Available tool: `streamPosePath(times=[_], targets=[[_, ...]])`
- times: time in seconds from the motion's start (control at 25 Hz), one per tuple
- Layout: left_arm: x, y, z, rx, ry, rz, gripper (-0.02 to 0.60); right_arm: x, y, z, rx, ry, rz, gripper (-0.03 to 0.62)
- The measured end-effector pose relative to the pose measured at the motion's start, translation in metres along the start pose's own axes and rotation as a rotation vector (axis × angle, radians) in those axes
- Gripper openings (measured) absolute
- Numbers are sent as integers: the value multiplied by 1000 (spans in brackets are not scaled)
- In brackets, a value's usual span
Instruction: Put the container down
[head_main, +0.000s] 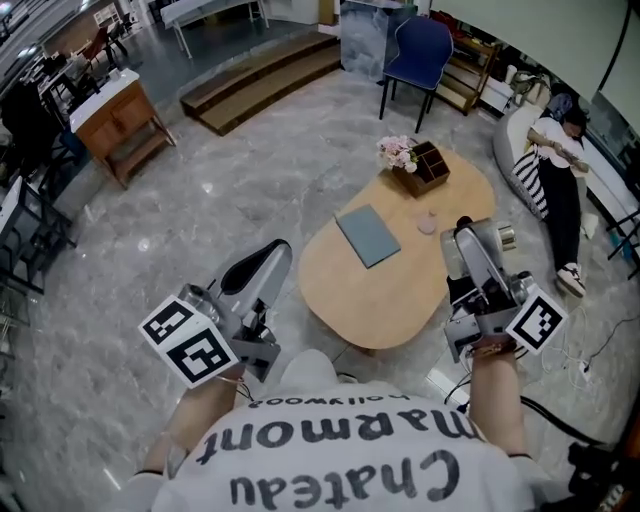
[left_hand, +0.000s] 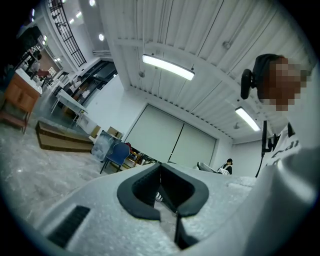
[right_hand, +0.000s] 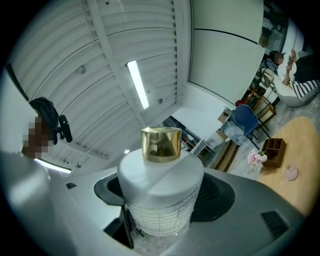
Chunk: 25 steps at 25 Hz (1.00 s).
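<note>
In the head view, the person holds one gripper in each hand above a grey marble floor (head_main: 200, 200). The left gripper (head_main: 278, 252) is over the floor, to the left of an oval wooden table (head_main: 400, 290). The right gripper (head_main: 468, 235) is seen over the right edge of this table. It carries the container (head_main: 503, 237), whose gold cap points to the right. On the table lie a grey-blue flat pad (head_main: 367, 235), a small pink object (head_main: 428, 222), a brown wooden box (head_main: 427, 165) and some pale flowers (head_main: 397, 152). A blue chair (head_main: 415, 50) stands behind the table.

In the left gripper view, the left gripper (left_hand: 167, 192) points up toward the ceiling lights. Its fingers are together at the front and nothing is between the dark pads (left_hand: 137, 192).

In the right gripper view, the fingers of the right gripper (right_hand: 162, 202) are clamped on the container (right_hand: 161, 175) from both sides. The container has a white upper part, a gold cap on top and a clear lower part with a grid pattern. It is held up in the air and does not touch the table (right_hand: 295, 187), which shows at the lower right with the box (right_hand: 274, 151) on it.
</note>
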<state>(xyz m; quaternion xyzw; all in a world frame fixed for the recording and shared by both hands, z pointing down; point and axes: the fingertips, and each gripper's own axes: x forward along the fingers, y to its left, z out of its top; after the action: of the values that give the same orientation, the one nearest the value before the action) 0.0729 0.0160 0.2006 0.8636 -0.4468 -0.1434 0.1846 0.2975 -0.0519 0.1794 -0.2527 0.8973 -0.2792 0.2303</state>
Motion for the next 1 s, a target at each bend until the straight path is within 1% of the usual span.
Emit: streamPosePath(times=[0.24,0.44,0.6,0.84,1.0], targets=[[2,36,7,-31,0,55,15,30,-19,-11,35,30,-4,344],[28,75,16,-45,13,41,15,62,-48,-18,43,34,-40,344],[57,118,39,-40,28,2,15,101,-68,-14,36,6,-69,344],[103,171,69,-32,84,-89,15,150,-95,-8,23,-58,-123,344],[132,215,95,-35,118,-148,15,187,-111,-6,31,-122,-171,344]])
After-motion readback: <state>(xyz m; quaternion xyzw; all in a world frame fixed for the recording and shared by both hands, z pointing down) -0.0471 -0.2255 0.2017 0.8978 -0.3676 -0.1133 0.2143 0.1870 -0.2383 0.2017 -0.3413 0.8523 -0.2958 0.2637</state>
